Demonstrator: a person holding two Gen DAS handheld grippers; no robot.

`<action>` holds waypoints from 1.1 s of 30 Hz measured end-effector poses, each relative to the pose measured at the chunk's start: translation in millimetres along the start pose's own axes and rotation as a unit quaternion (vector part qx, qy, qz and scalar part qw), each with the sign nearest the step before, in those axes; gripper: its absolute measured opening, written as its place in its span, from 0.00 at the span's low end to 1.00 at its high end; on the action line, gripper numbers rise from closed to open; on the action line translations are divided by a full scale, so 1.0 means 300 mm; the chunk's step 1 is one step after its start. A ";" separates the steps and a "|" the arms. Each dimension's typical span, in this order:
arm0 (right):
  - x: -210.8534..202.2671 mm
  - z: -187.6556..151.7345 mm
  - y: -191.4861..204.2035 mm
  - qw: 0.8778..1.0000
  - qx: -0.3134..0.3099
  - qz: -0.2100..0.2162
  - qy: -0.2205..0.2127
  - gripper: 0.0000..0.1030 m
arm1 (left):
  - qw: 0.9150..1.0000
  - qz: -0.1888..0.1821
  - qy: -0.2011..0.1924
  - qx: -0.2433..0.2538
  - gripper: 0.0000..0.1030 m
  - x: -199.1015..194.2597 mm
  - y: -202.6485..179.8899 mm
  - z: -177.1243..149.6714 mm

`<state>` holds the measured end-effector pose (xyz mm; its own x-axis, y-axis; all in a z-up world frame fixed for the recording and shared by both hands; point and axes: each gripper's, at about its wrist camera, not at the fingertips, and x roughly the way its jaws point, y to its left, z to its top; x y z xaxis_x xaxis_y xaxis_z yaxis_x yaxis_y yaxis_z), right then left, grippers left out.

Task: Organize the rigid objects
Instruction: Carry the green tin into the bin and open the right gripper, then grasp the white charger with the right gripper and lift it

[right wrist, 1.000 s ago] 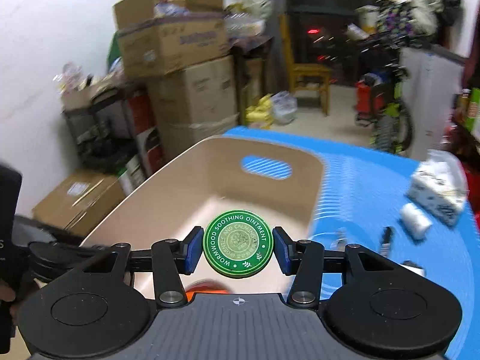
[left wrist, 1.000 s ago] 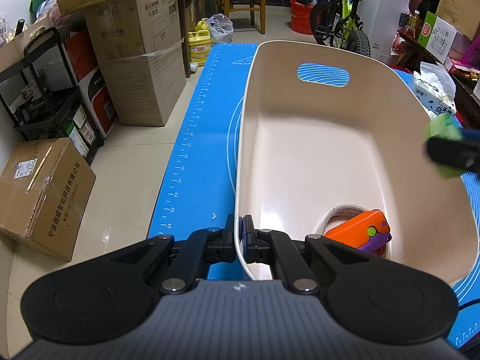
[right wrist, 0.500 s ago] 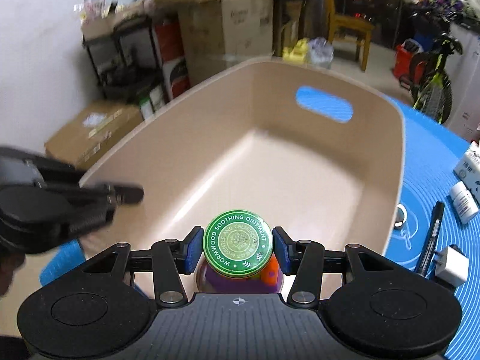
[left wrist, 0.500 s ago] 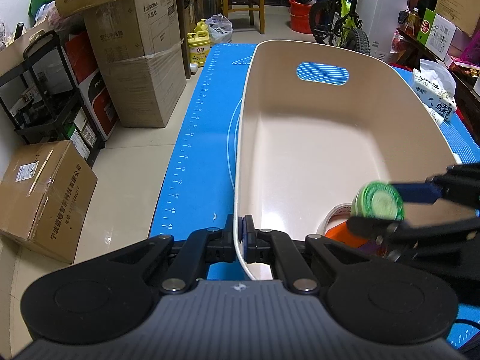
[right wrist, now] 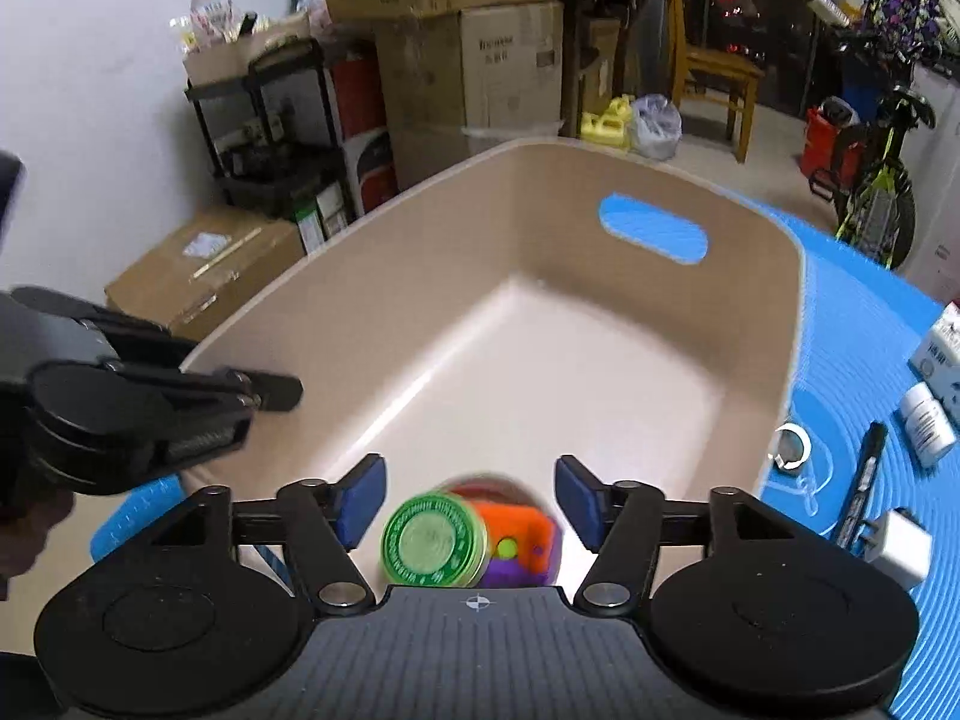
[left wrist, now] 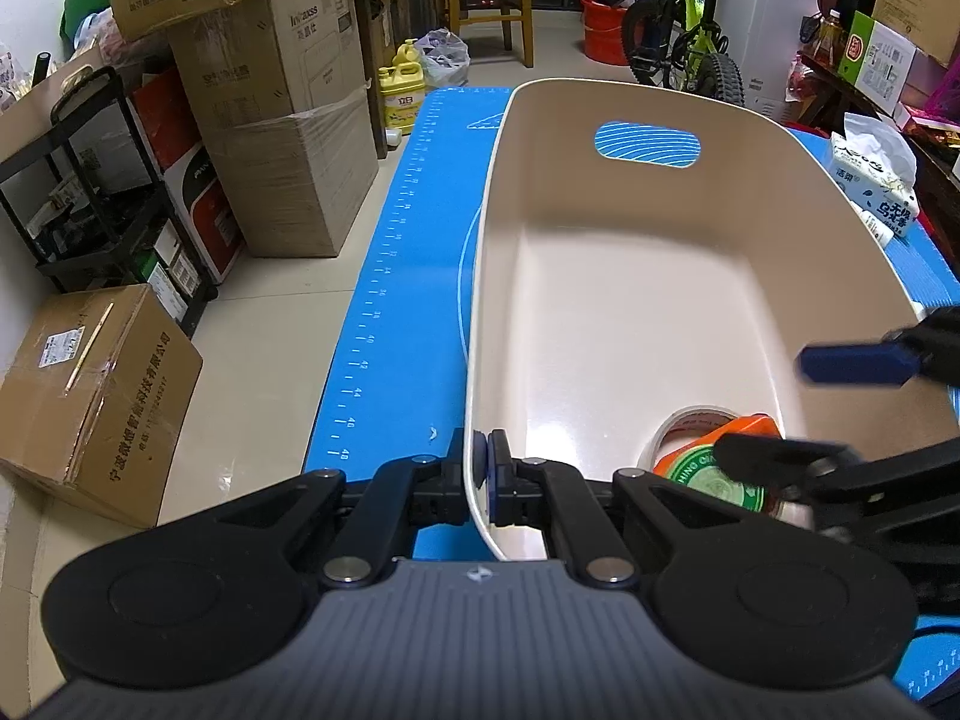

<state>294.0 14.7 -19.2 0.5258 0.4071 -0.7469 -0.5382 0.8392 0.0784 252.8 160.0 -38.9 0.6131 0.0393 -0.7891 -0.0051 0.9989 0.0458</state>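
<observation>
Gripping the beige bin's (left wrist: pixel 600 330) near rim, your left gripper (left wrist: pixel 485 474) stays clenched; your right gripper's (right wrist: pixel 468 504) jaws are opening, the green ointment tin (right wrist: pixel 431 540) free between them, inside the bin atop an orange toy (right wrist: pixel 528 531).

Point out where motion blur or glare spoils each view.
Right wrist view: the green tin below the opening right gripper is smeared by motion, its lettering unreadable; the left gripper is soft too. Left wrist view: the right gripper's pad is blurred, glare patches sit on the bin floor; background sharp.
</observation>
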 end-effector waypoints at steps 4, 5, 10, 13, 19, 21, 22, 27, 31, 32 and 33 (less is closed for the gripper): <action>-0.073 0.017 -0.043 0.999 0.026 -0.009 -0.041 0.80 | 1.000 0.001 0.000 0.000 0.07 -0.001 -0.003 0.001; -0.094 0.017 -0.063 0.998 0.036 -0.012 -0.053 0.80 | 1.000 0.001 0.000 0.001 0.07 -0.001 -0.003 0.001; -0.174 0.004 -0.181 0.990 0.077 -0.052 -0.106 0.81 | 1.000 0.004 0.000 0.003 0.07 -0.001 -0.004 0.000; -0.189 -0.007 -0.268 0.985 0.105 -0.076 -0.113 0.82 | 1.000 0.005 0.001 0.004 0.07 -0.001 -0.005 0.000; -0.193 -0.064 -0.457 0.970 0.159 -0.136 -0.122 0.82 | 1.000 0.009 0.002 0.007 0.08 -0.001 -0.015 0.002; -0.187 -0.097 -0.517 0.964 0.178 -0.155 -0.124 0.82 | 1.000 0.010 0.002 0.007 0.08 -0.001 -0.015 0.002; -0.172 -0.113 -0.547 0.960 0.189 -0.168 -0.122 0.82 | 1.000 0.010 0.002 0.007 0.08 -0.001 -0.015 0.002; -0.114 -0.175 -0.645 0.950 0.233 -0.181 -0.101 0.81 | 1.000 0.013 0.004 0.007 0.08 -0.002 -0.017 0.005; -0.058 -0.199 -0.674 0.950 0.228 -0.195 -0.089 0.81 | 1.000 0.016 0.005 0.007 0.09 -0.002 -0.020 0.006; -0.042 -0.200 -0.676 0.950 0.226 -0.197 -0.085 0.81 | 1.000 0.016 0.005 0.008 0.09 -0.002 -0.022 0.006; -0.022 -0.204 -0.676 0.951 0.223 -0.201 -0.078 0.81 | 1.000 0.017 0.005 0.009 0.09 -0.003 -0.024 0.006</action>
<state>359.2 -180.2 -70.6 0.7402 0.0414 -0.6711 0.0408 0.9935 0.1062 253.7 152.8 -37.5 0.6055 0.0732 -0.7924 -0.0121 0.9965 0.0828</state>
